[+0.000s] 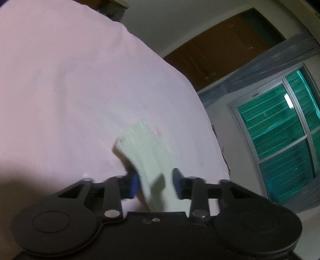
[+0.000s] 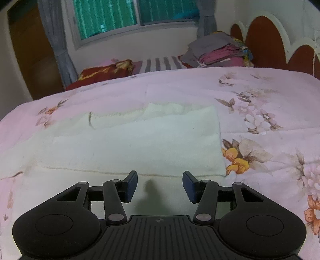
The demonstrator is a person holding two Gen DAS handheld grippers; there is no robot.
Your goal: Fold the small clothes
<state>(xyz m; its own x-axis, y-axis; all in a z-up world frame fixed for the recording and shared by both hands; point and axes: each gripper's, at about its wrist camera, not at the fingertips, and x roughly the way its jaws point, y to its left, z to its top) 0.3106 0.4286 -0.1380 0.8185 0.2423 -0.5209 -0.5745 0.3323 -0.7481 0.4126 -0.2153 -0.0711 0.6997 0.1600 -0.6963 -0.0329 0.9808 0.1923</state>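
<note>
A folded white towel (image 2: 128,140) is spread flat on the floral pink bedspread (image 2: 260,96). The right tongs (image 2: 160,185) are held open just above its near edge. A white cloth fold (image 1: 148,156) is seen between the left tongs (image 1: 156,185); whether it is pinched cannot be told.

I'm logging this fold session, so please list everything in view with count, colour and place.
white cloth: one, off-white, flat on the bed, partly folded
bedspread: one, pink floral, covering the bed
clothes pile: one, grey and pink, far side by the headboard
headboard: one, red-brown, far right
window: one, teal, back wall
left gripper: one, black, white fabric between its pads
right gripper: one, black, open above the cloth
</note>
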